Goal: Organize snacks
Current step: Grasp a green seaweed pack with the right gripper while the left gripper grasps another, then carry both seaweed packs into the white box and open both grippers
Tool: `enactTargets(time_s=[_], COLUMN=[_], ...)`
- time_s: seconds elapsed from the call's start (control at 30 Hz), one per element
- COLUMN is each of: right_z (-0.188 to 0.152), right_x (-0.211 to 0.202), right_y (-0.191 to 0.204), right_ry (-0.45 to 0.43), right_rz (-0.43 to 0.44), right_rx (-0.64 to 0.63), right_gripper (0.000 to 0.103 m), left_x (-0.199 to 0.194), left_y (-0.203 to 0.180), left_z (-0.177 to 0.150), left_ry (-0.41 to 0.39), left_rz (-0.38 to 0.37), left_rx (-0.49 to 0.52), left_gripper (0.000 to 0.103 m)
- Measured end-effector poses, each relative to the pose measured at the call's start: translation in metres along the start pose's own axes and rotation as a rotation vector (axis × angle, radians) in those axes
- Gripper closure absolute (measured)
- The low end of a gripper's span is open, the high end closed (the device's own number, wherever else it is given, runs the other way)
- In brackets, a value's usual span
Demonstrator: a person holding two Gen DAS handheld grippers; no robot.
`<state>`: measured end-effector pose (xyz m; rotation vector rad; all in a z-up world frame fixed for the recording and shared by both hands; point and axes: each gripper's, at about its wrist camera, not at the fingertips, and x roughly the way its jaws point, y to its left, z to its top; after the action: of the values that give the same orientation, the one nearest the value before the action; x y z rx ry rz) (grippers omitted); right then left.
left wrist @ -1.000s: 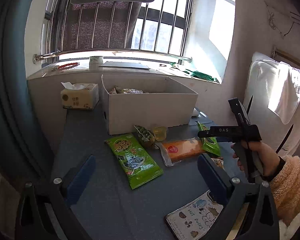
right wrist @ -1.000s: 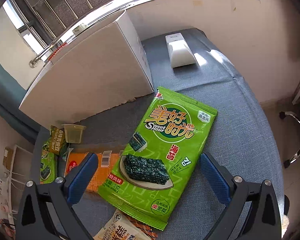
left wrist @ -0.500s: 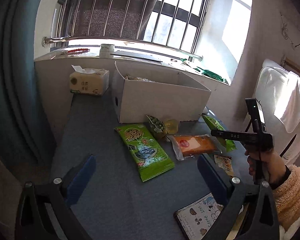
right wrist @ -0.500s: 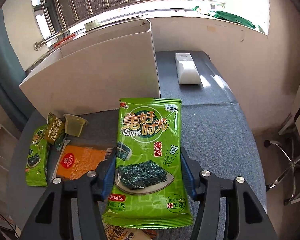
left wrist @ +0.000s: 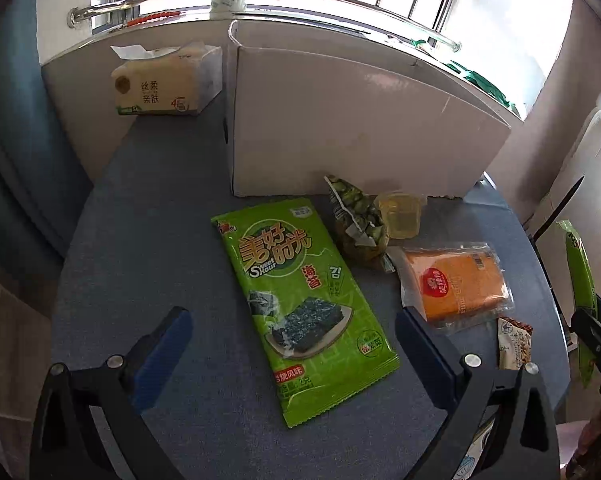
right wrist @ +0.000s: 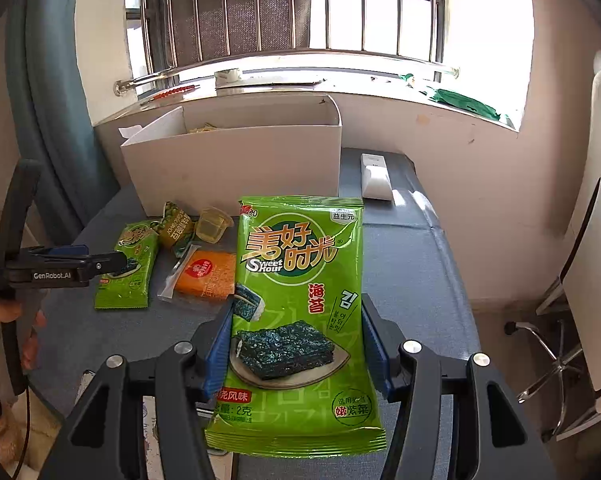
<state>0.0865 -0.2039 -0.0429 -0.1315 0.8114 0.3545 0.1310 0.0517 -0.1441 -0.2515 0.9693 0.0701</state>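
My right gripper [right wrist: 296, 344] is shut on a green seaweed packet [right wrist: 300, 304] and holds it lifted above the blue table, in front of the white cardboard box [right wrist: 236, 160]; the packet shows edge-on at the right of the left wrist view [left wrist: 580, 280]. My left gripper [left wrist: 292, 340] is open and hovers over a second green seaweed packet [left wrist: 304, 296] lying flat on the table. Beside that one lie a green pea bag [left wrist: 356, 220], a jelly cup [left wrist: 400, 216], an orange cracker pack [left wrist: 456, 284] and a small biscuit pack [left wrist: 514, 344].
A tissue pack [left wrist: 164, 84] stands left of the box by the windowsill. A white remote-like block [right wrist: 376, 176] lies right of the box. A printed booklet [left wrist: 472, 452] lies at the table's near edge. A white chair [right wrist: 596, 240] stands to the right.
My right gripper closed on the seaweed packet and lifted it off the table. My left gripper moved down and closer to the second seaweed packet.
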Motion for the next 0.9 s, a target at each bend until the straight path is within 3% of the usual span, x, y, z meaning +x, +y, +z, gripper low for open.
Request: enactTargets(time_s=[0.17, 0.33, 0.4, 0.43, 0.47, 0.5, 0.77, 0.9], right_z=[-0.010, -0.014, -0.016, -0.017, -0.017, -0.018, -0.019, -0.008], right_x=[-0.005, -0.002, -0.002, -0.001, -0.001, 0.000, 0.003, 0.000], right_y=[0.000, -0.002, -0.002, -0.001, -0.001, 0.000, 0.008, 0.010], right_ry=[0.009, 0.022, 0.025, 0.027, 0.029, 0.031, 0.043, 0.013], right_rz=[0.024, 0.027, 0.033, 0.035, 0.038, 0.039, 0.064, 0.095], right_rx=[0.008, 0.013, 0.015, 0.014, 0.012, 0.011, -0.002, -0.003], right_gripper=[0.042, 0.042, 0.042, 0.041, 0.041, 0.041, 0.041, 0.041], left_x=[0.027, 0.033, 0.029, 0.026, 0.024, 0.021, -0.035, -0.077], left_y=[-0.004, -0.014, -0.018, -0.021, -0.022, -0.019, -0.006, 0.001], left_z=[0.007, 0.007, 0.005, 0.004, 0.003, 0.002, -0.007, 0.001], left_ry=[0.054, 0.032, 0.006, -0.001, -0.003, -0.006, -0.134, -0.243], left_rz=[0.071, 0.062, 0.043, 0.049, 0.026, -0.004, -0.105, -0.124], left_rx=[0.002, 0.059, 0.084, 0.111, 0.123, 0.112, 0.095, 0.090], left_gripper=[0.000, 0.002, 0.017, 0.043, 0.080, 0.084, 0.088, 0.088])
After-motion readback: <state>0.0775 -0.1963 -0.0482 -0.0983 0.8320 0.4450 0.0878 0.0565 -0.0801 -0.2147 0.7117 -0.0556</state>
